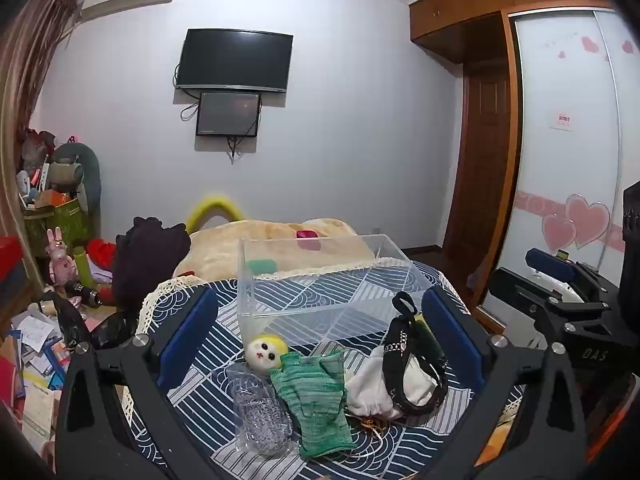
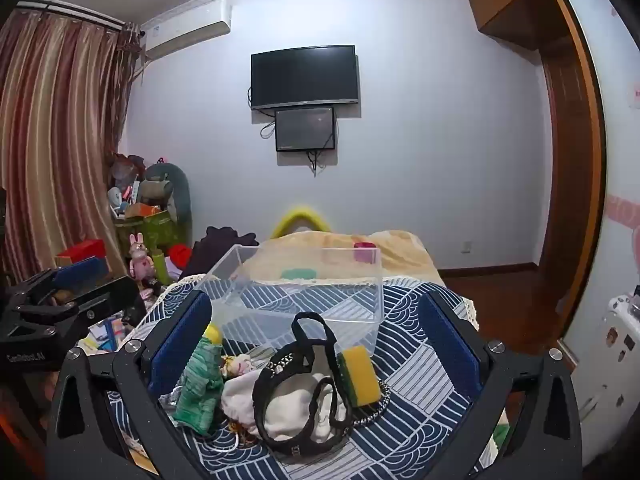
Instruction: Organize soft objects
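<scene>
On the blue-and-white patterned cloth covering the table, I count one clear plastic box and a small heap of soft things in front of it. From my left wrist camera: one green knitted glove lying flat, one little doll with a white face and yellow hair touching the glove's upper edge, one clear plastic packet of silvery grey material just left of the glove, and one white cloth bundle with a black studded strap looped over it, just right of the glove.

From my right wrist camera I also see one yellow sponge with a green scouring side, tilted against the bundle and close to the box's near wall. The box looks empty, standing open-topped beyond the pile.

My left gripper is spread wide, its blue-padded fingers flanking the whole heap and holding nothing. My right gripper is equally wide and empty, framing the strap and sponge.

One dark television hangs on the far wall with one smaller screen beneath it.
</scene>
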{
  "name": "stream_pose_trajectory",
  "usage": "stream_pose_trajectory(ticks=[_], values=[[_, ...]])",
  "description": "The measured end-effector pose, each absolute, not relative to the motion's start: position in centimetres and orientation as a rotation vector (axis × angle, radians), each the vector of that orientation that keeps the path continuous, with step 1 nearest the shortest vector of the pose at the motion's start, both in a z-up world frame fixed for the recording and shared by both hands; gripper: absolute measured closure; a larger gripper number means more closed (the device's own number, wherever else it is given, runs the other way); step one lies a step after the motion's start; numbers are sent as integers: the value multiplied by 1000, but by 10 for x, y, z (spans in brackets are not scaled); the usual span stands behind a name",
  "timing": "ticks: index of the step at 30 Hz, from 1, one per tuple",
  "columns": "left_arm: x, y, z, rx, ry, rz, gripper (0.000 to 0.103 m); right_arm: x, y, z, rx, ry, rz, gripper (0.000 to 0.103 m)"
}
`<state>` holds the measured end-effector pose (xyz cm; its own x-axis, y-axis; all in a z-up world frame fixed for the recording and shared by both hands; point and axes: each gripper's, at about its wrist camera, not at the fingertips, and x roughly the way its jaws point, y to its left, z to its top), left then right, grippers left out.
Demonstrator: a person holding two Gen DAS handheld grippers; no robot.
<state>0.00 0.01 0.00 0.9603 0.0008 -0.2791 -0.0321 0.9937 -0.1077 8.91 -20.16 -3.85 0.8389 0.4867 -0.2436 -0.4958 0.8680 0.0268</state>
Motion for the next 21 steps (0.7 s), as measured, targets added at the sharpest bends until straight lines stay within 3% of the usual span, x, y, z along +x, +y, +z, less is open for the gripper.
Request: stream_pose_trajectory(ticks=[21], values=[[-2,-3,4,-90,250,29,0,85,-205,-33,-10,244,526,0]])
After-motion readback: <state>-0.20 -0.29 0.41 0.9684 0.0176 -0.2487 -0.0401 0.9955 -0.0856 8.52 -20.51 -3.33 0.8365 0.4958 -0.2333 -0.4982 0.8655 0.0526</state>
